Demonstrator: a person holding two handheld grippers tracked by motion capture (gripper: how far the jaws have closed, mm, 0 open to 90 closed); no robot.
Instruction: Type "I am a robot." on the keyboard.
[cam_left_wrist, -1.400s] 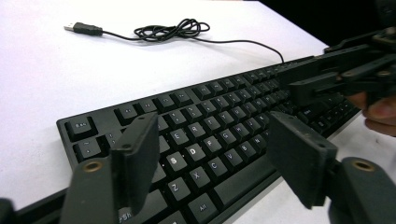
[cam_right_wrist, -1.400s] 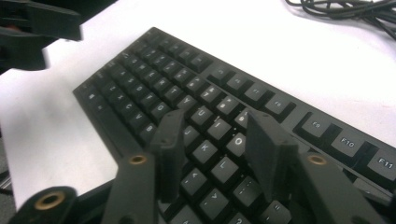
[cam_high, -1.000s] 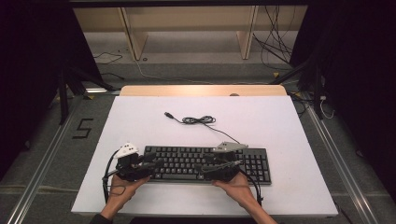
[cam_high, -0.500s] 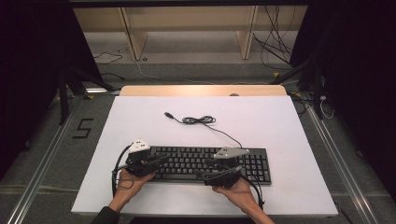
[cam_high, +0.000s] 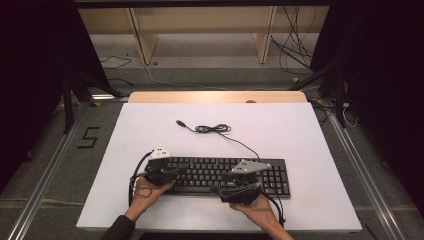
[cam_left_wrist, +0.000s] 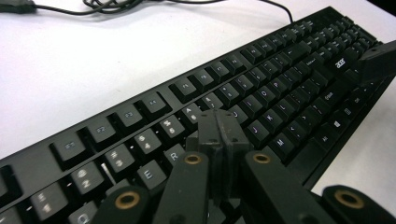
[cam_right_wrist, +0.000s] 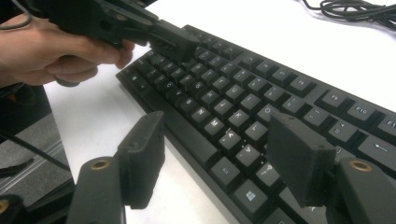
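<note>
Black keyboard (cam_high: 225, 175) flat on white surface (cam_high: 300, 135), near edge, long axis 9-to-3. Left gripper (cam_left_wrist: 219, 135): fingers (cam_left_wrist: 208, 128) pressed together, empty, over the R/T keys at kbd's 9 end. Right gripper (cam_right_wrist: 215, 163): fingers (cam_right_wrist: 142, 154) wide, straddling front edge by bottom row, kbd at 12. Cable (cam_high: 215, 129) coiled at 12, well apart.

The keyboard (cam_left_wrist: 261, 88) looks like smooth black plastic. The table (cam_high: 280, 125) under it is white and matt.
</note>
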